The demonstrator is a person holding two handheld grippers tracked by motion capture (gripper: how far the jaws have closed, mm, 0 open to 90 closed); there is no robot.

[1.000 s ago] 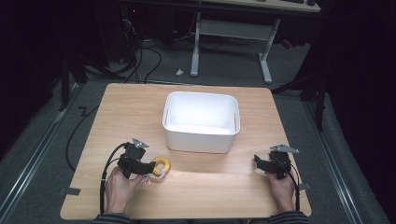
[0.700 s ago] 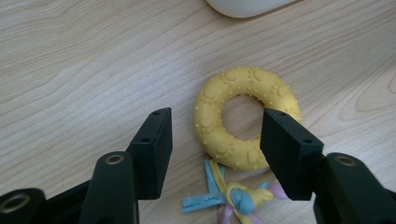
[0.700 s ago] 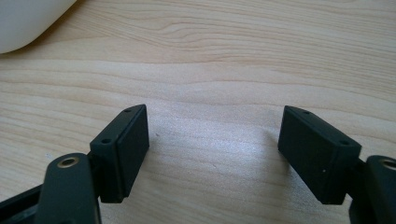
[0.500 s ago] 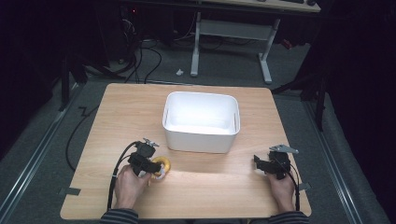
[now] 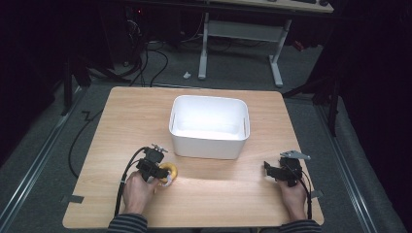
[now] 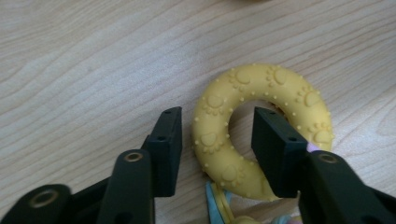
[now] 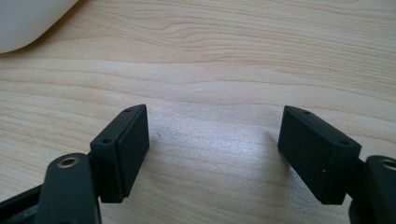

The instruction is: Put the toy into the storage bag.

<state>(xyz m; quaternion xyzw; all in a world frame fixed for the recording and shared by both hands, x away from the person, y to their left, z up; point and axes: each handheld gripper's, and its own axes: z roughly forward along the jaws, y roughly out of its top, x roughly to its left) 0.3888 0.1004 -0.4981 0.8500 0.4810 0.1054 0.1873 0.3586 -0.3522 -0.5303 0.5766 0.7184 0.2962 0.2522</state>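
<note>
1. Left hand-held gripper point(image 6: 217, 135) is closing around yellow ring's point(image 6: 261, 130) near side, not yet clamping; pastel pieces point(image 6: 224, 210) beneath are cut off.
2. Right hand-held gripper point(image 7: 212, 154) is hovering released over bare surface point(image 7: 210, 60).

The ring point(image 6: 261, 128) is yellow, embossed with paw prints and small dots. Beneath it lie pale blue and yellow pieces point(image 6: 219, 207), possibly another toy. The bin point(image 5: 209, 127) is white, the table point(image 5: 121, 126) light woodgrain, both grippers' jaws black.
</note>
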